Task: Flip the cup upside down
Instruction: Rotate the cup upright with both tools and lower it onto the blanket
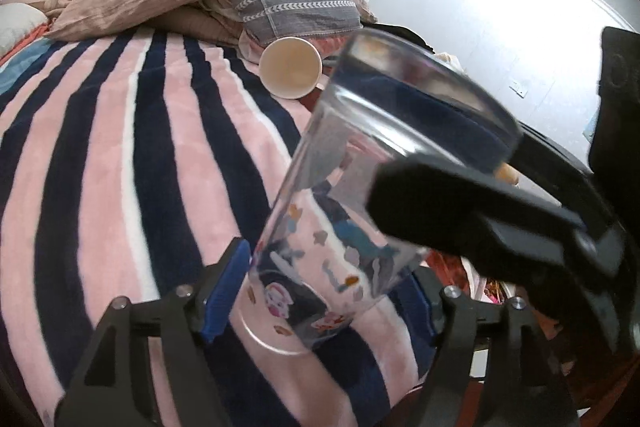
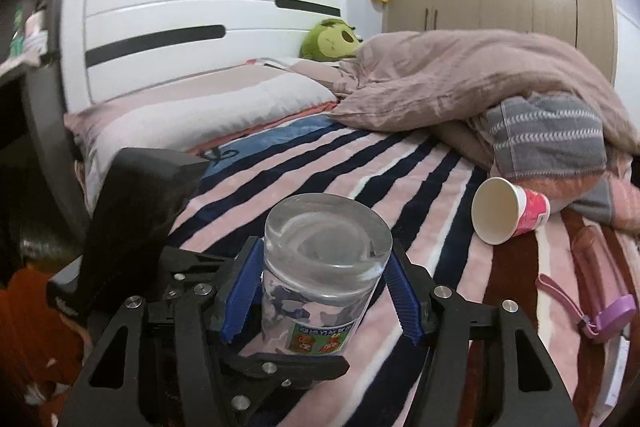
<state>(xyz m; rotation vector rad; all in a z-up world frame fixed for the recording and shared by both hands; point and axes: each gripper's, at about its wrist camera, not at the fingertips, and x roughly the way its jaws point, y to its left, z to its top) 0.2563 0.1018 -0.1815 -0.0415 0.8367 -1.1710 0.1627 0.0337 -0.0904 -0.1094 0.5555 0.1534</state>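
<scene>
A clear glass cup (image 1: 360,195) with cartoon prints is held base-up over the striped blanket. In the right wrist view the glass cup (image 2: 324,267) shows its thick base on top, between my right gripper's (image 2: 324,291) blue pads (image 2: 402,291), which press its sides. My left gripper (image 1: 320,291) stands around the glass's lower rim end; its blue left pad (image 1: 226,291) touches the glass. The black right gripper's finger (image 1: 460,215) crosses the glass in the left wrist view. A paper cup (image 2: 508,211) lies on its side on the bed, and it also shows in the left wrist view (image 1: 290,67).
The striped pink and navy blanket (image 2: 360,163) covers the bed. A rumpled duvet (image 2: 480,83) and grey towel (image 2: 548,139) lie behind the paper cup. A pink bottle (image 2: 600,287) lies at the right. A white headboard (image 2: 200,27) and green plush (image 2: 328,39) stand at the back.
</scene>
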